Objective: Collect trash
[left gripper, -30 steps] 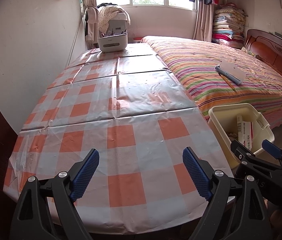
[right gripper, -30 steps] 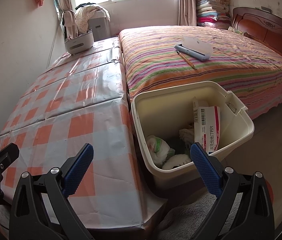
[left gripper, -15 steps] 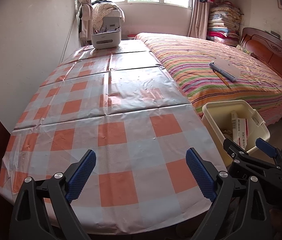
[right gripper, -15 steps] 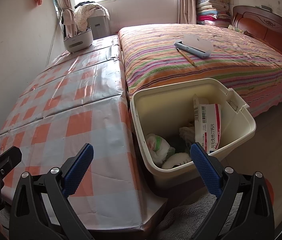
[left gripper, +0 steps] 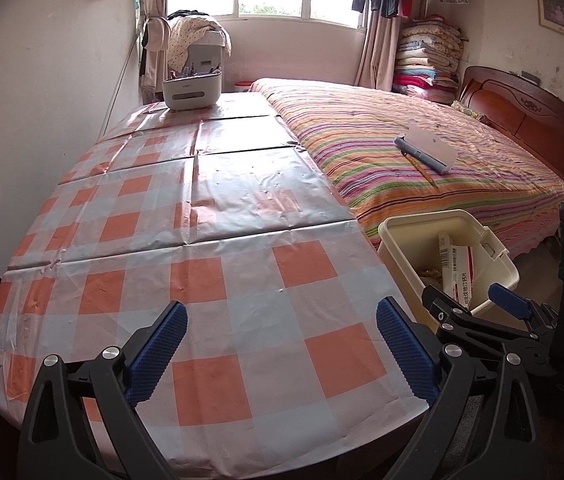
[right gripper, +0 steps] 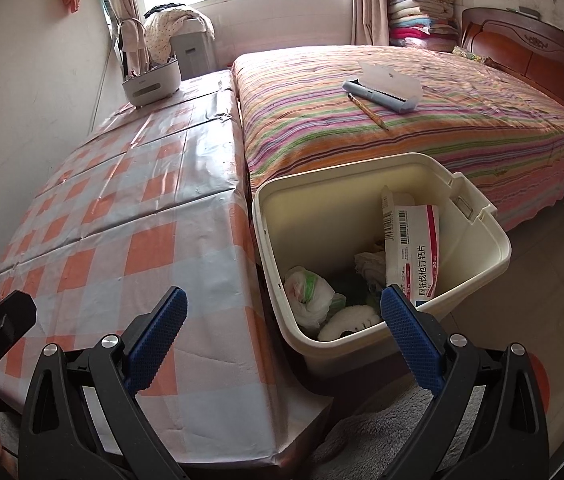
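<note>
Both tools are wide open and hold nothing. The left tool (left gripper: 282, 346) hangs over the checked counter (left gripper: 210, 240); the right tool (right gripper: 283, 332) hangs at the counter's edge, just before the cream trash bin (right gripper: 477, 256), which holds a medicine box (right gripper: 413, 252) and crumpled wrappers (right gripper: 309, 292).

Tablecloth (left gripper: 210, 248): we see glossy creased plastic.
Bin (right gripper: 477, 256): smooth cream plastic.
Headboard (left gripper: 529, 120): polished wood.
Bedspread (right gripper: 421, 128): matt cloth.

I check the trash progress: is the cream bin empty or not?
Not empty. The cream bin holds a medicine box, a wadded bag and other scraps.
</note>
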Action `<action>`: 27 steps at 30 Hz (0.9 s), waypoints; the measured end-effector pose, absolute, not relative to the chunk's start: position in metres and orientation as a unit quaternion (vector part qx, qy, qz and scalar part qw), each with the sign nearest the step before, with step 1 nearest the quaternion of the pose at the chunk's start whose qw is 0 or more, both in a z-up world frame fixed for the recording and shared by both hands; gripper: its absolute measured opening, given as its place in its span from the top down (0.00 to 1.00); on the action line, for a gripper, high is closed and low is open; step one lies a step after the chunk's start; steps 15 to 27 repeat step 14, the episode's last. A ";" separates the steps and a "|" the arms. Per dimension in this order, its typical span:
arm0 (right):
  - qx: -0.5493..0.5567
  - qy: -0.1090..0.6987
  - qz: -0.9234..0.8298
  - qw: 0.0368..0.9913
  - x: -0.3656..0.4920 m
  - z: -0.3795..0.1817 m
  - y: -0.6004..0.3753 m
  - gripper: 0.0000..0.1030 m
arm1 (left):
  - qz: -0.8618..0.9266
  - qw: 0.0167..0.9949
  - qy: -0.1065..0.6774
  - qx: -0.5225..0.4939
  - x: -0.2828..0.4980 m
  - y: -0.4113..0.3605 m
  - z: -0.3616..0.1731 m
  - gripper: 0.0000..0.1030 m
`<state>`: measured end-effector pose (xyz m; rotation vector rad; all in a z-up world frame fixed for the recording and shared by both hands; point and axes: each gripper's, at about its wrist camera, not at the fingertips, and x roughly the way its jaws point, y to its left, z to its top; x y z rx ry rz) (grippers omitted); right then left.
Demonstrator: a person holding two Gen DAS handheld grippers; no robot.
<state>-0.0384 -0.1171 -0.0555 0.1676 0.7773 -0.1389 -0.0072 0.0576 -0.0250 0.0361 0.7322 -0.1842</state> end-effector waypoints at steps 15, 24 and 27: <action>0.081 0.379 -0.055 0.920 -0.028 -0.053 -0.110 0.07 | -0.050 0.930 0.363 0.009 0.002 0.074 -0.030 0.10; 0.081 0.379 -0.055 0.920 -0.028 -0.053 -0.110 0.07 | -0.050 0.930 0.363 0.009 0.002 0.074 -0.030 0.10; 0.081 0.379 -0.055 0.920 -0.028 -0.053 -0.110 0.07 | -0.050 0.930 0.363 0.009 0.002 0.074 -0.030 0.10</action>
